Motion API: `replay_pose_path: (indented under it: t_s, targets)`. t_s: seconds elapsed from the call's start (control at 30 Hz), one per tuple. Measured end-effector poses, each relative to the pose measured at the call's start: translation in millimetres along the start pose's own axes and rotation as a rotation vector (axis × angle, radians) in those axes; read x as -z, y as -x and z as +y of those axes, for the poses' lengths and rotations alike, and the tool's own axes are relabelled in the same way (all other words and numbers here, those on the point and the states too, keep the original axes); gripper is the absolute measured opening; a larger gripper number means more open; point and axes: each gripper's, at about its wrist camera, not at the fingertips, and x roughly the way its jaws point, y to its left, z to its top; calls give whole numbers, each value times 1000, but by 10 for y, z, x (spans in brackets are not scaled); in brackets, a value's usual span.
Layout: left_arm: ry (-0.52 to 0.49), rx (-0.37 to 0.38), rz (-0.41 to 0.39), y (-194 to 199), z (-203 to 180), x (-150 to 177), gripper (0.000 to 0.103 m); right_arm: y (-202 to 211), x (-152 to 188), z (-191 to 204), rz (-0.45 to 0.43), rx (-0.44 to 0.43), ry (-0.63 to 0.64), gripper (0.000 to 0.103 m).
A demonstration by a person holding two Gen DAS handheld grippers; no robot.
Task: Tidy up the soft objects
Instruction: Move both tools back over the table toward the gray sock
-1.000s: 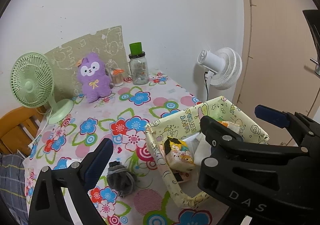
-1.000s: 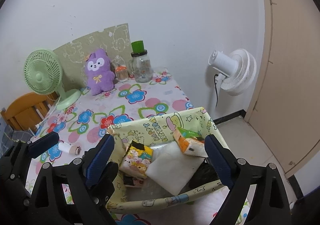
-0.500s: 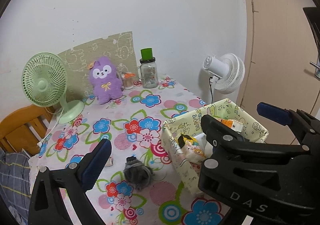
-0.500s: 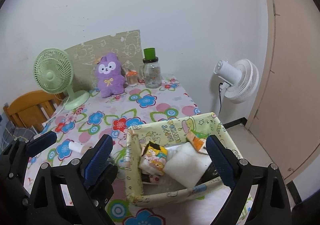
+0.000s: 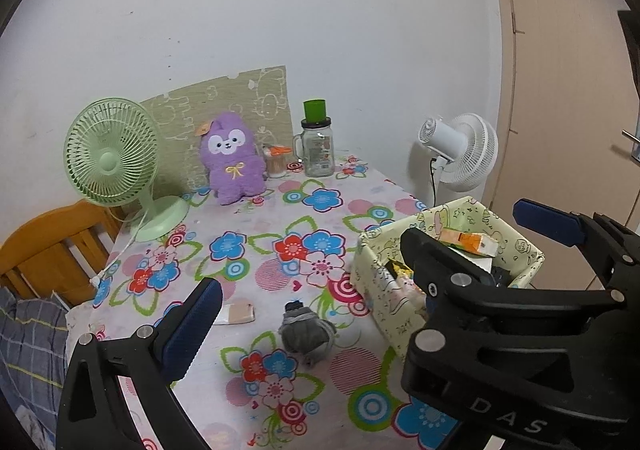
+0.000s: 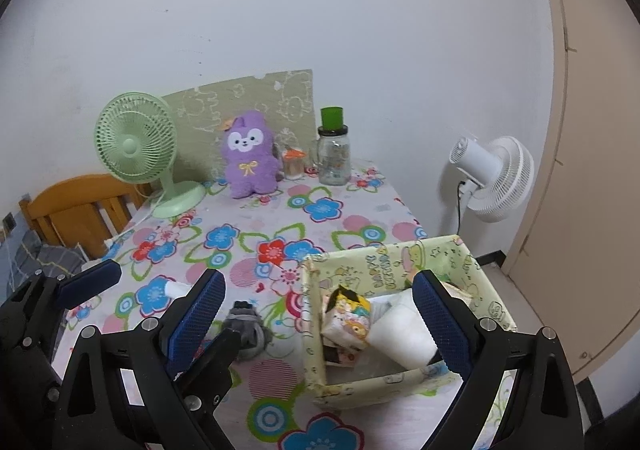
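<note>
Left wrist view: we see the surface (image 5: 256, 218) under a floral cloth, pushed against a white wall, beige door to the right of the surface. At its far edge: green fan (image 5: 114, 166), purple plush (image 5: 234, 166), glass jar (image 5: 318, 152) with a green cap. White fan (image 5: 460, 154) stands off the surface's right edge. Wooden chair (image 5: 52, 246) off its left edge. Yellow printed box (image 5: 382, 270) sits at the surface's near right, packs inside, partly hidden by the other tool's black frame. Grey sock bundle (image 5: 306, 332) lies on the cloth just left of the box, rolled, dark cuff up. Small pale roll (image 5: 236, 314) lies left of the sock. Left tongs (image 5: 360, 262) are spread wide, nothing between them.

Right wrist view: same surface (image 6: 320, 186), same wall. Box (image 6: 352, 274) is near right on the surface, holding a cartoon tissue pack (image 6: 346, 320) and a white pad (image 6: 400, 332). Sock bundle (image 6: 248, 324) lies left of the box, partly behind the left tool's frame. Right tongs (image 6: 320, 314) are spread wide and empty, above the box's left wall.
</note>
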Motion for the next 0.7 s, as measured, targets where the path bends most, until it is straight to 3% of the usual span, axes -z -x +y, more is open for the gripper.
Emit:
replay_pose_path:
  t_s: [0.7]
  targets:
    - [52, -38, 29, -73, 479, 265, 103, -215, 150, 492, 32, -65, 57, 96]
